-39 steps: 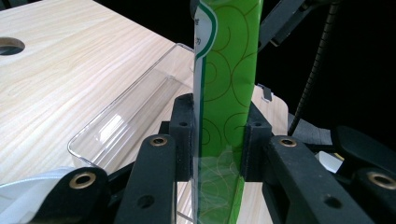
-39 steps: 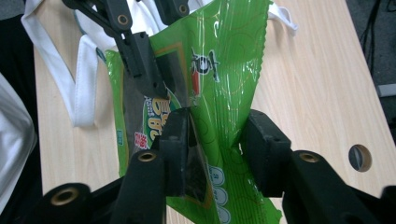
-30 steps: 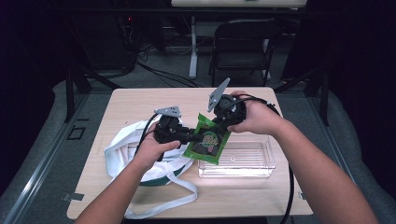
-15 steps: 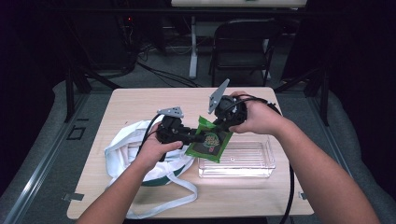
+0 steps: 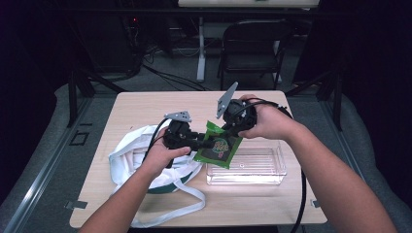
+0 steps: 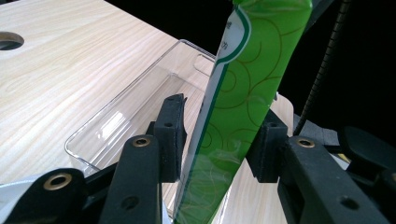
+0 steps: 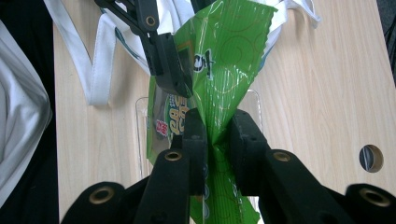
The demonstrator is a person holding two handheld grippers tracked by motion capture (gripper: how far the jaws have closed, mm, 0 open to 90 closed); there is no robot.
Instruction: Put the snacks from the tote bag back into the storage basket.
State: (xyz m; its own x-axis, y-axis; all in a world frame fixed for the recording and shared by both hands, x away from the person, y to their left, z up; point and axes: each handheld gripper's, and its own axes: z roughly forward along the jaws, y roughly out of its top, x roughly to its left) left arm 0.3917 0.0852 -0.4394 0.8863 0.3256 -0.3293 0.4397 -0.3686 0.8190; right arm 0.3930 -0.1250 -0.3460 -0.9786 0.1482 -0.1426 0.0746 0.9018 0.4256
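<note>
Green snack packet hanging in the air between both sets of fingers, over the near-left end of the clear bin and above the table. Pinched at its crimped upper end by the right gripper, jaws squeezed tight on the foil with the film bunched between the pads. Straddled lower down by the left gripper, jaws just now opening, packet between them but with a clear gap at one pad and at most a brush at the other, so no real grip there. Long axis running from the right fingers down and away, lower end pointing into the bin; flat faces turned toward the left pads. Bin directly beneath the right fingers, just ahead of the left ones; white bag behind and below the left hand. Judging from this: load carried by the right side alone, right hand nearer the drop, so likely a straight lowering along that axis once the left fingers draw back sideways clear of the foil.
</note>
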